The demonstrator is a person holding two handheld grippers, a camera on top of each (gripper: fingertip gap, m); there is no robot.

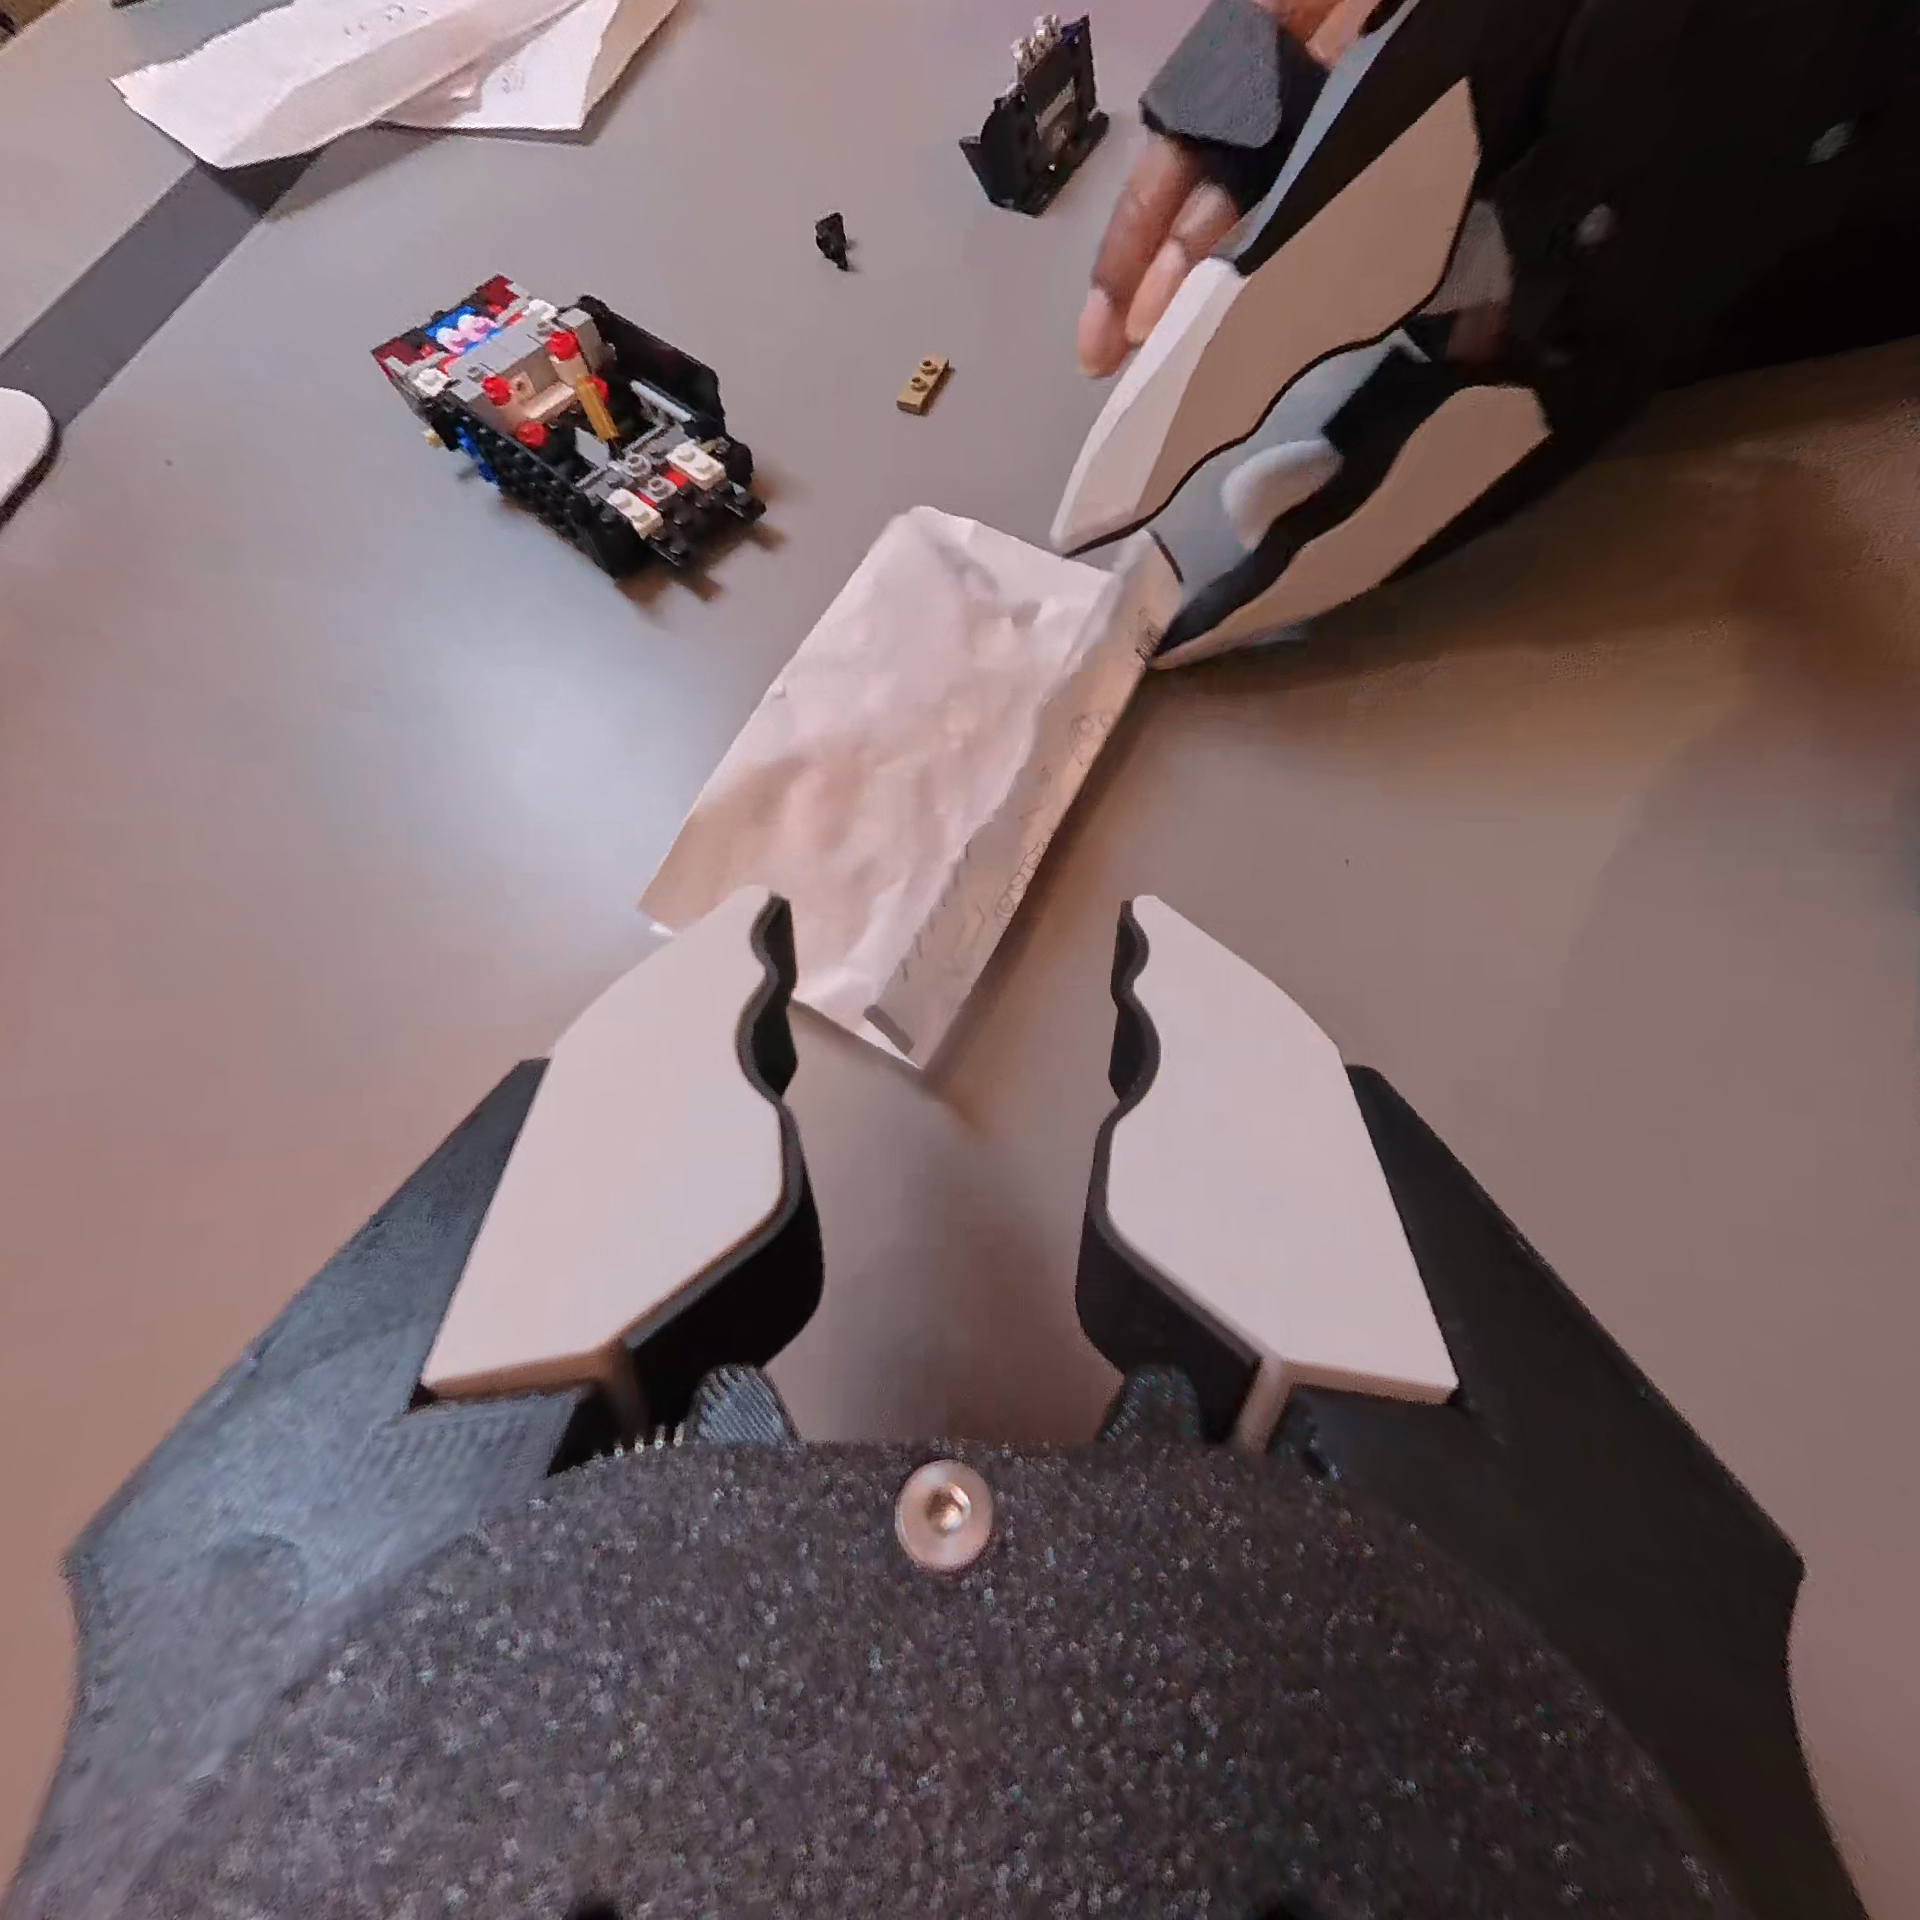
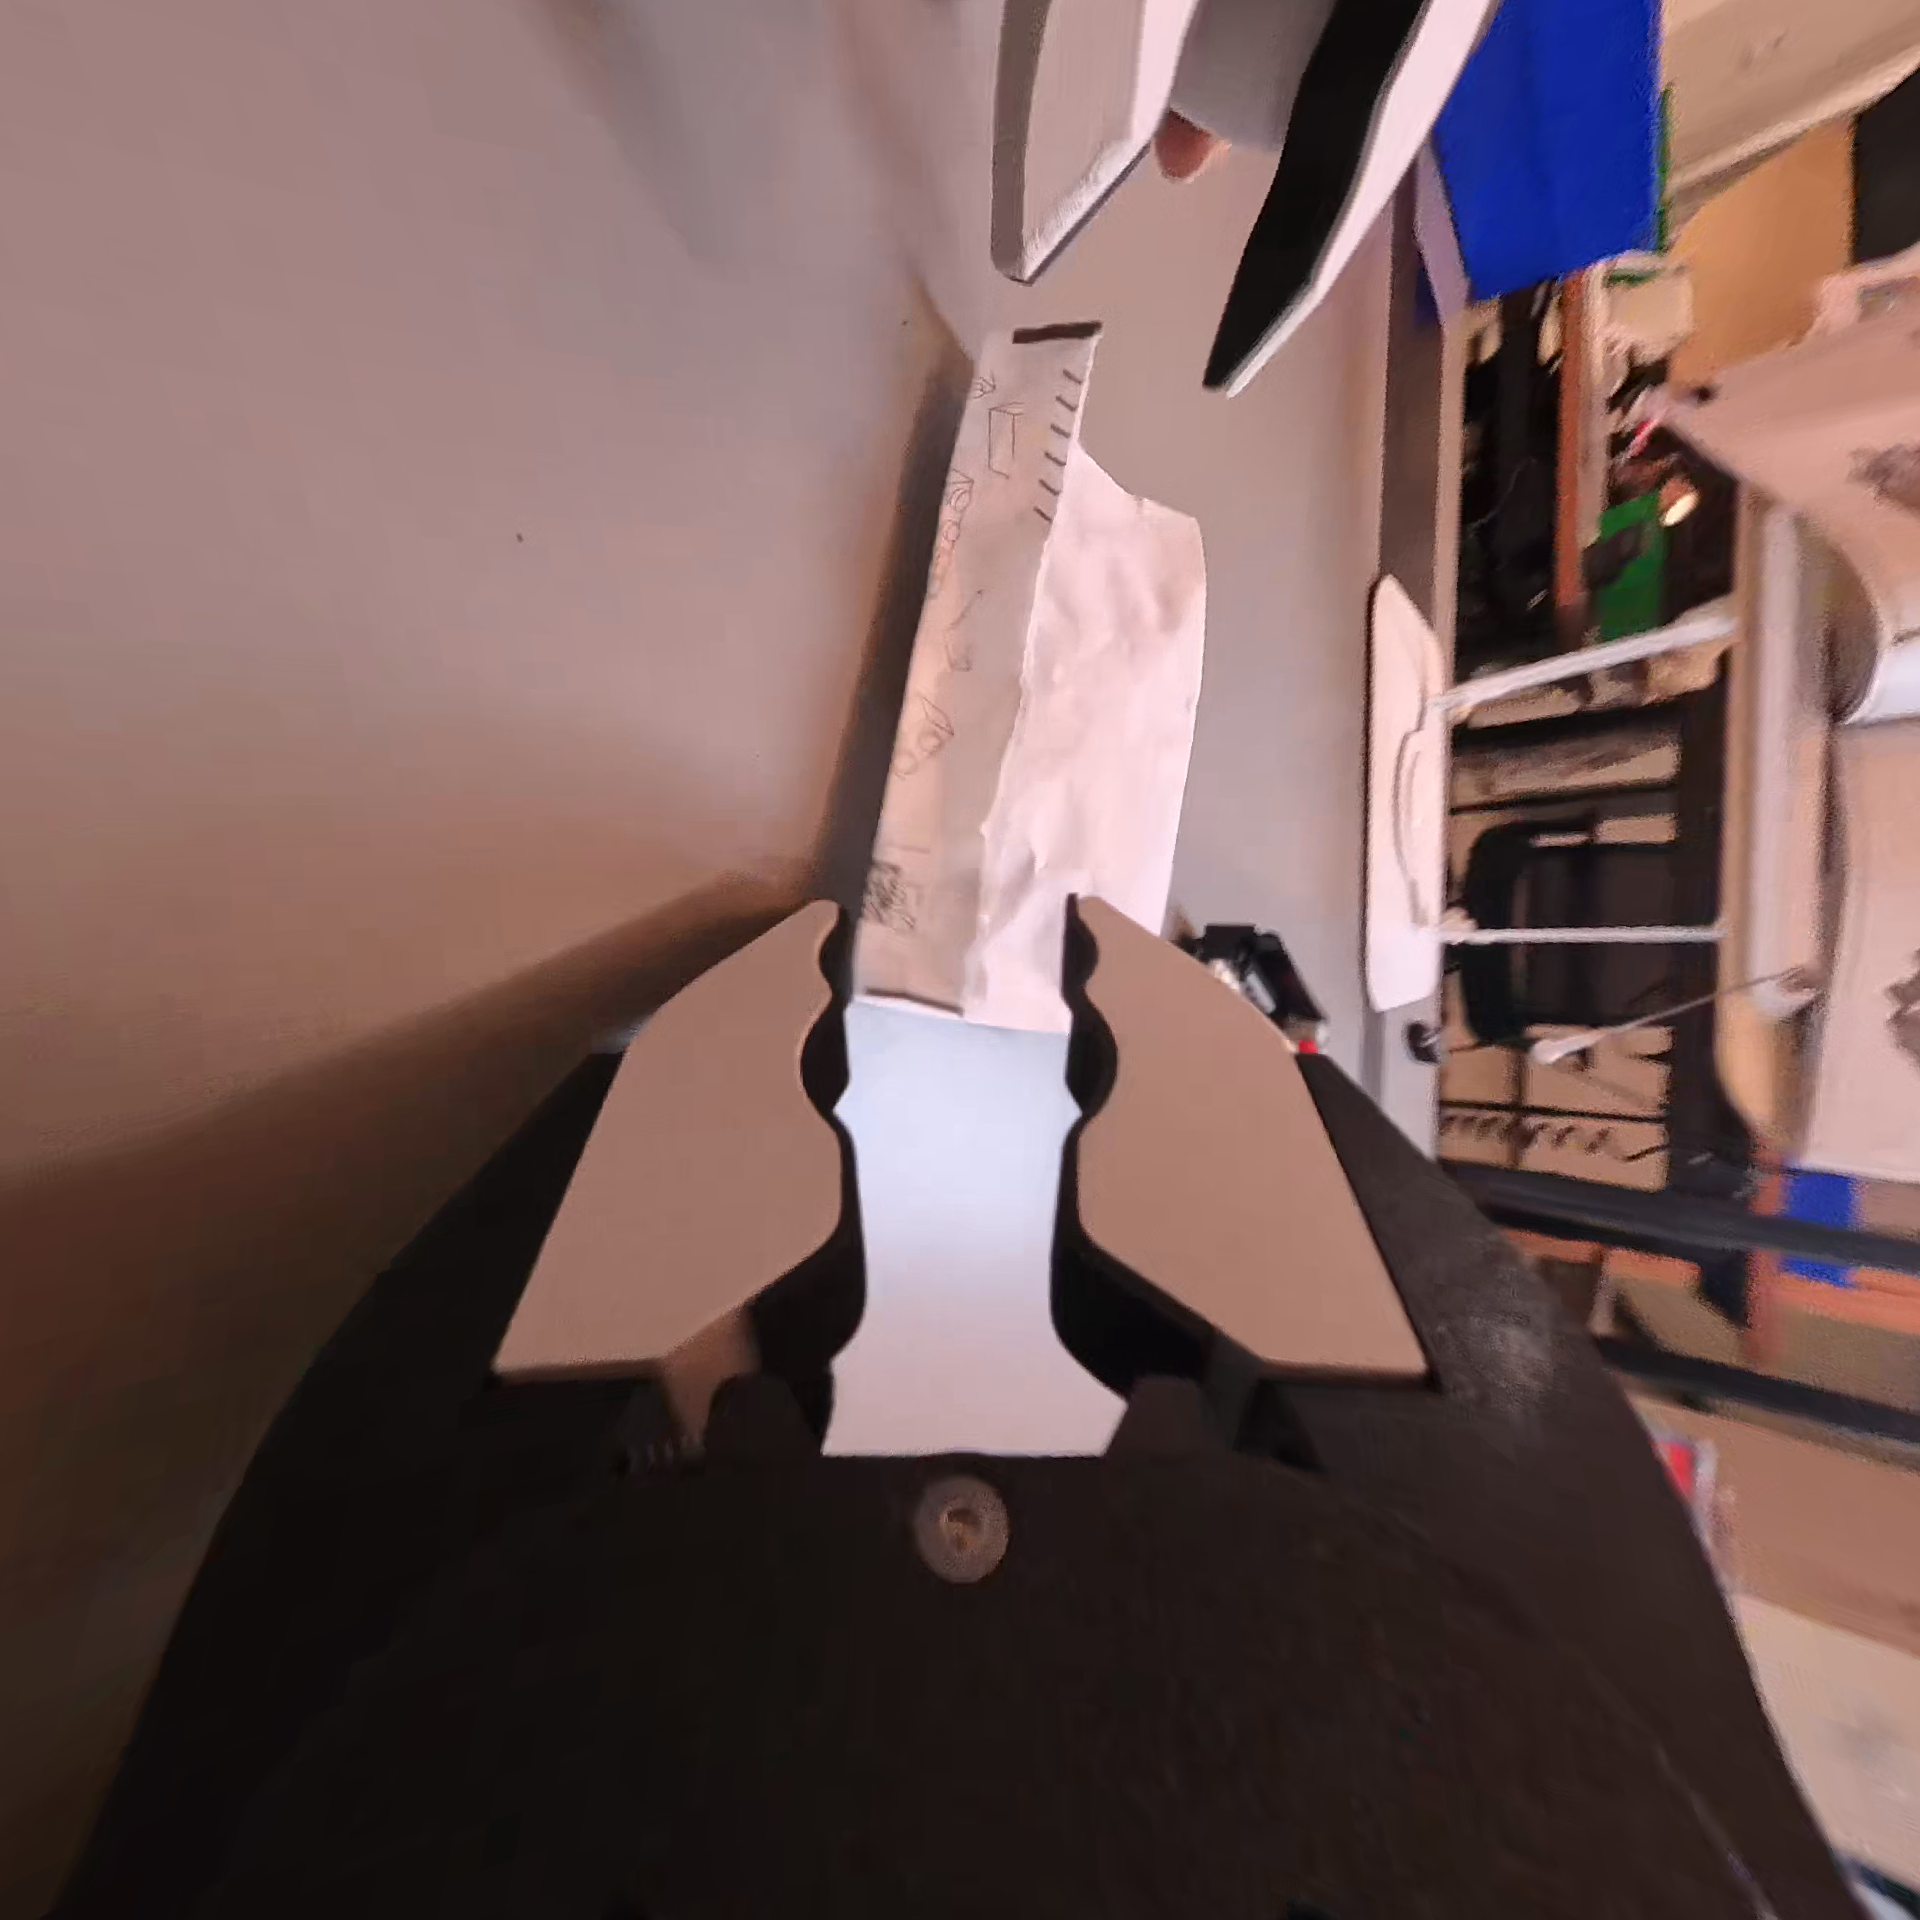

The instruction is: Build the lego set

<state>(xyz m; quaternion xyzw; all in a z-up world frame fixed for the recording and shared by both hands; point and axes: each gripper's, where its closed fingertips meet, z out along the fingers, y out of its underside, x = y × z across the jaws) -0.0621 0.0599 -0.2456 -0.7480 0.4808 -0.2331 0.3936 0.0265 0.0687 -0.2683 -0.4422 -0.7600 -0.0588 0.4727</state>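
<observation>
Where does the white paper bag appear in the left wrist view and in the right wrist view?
Left wrist view: the white paper bag lies mid-frame on the table, running from the left tool to the right tool.
Right wrist view: the bag runs up the centre, above the right tool.
Shared landmark: its printed side strip.

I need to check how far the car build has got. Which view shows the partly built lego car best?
The left wrist view: the lego car sits whole and unobstructed on the table. The right wrist view shows only a sliver of it beside the right gripper.
</observation>
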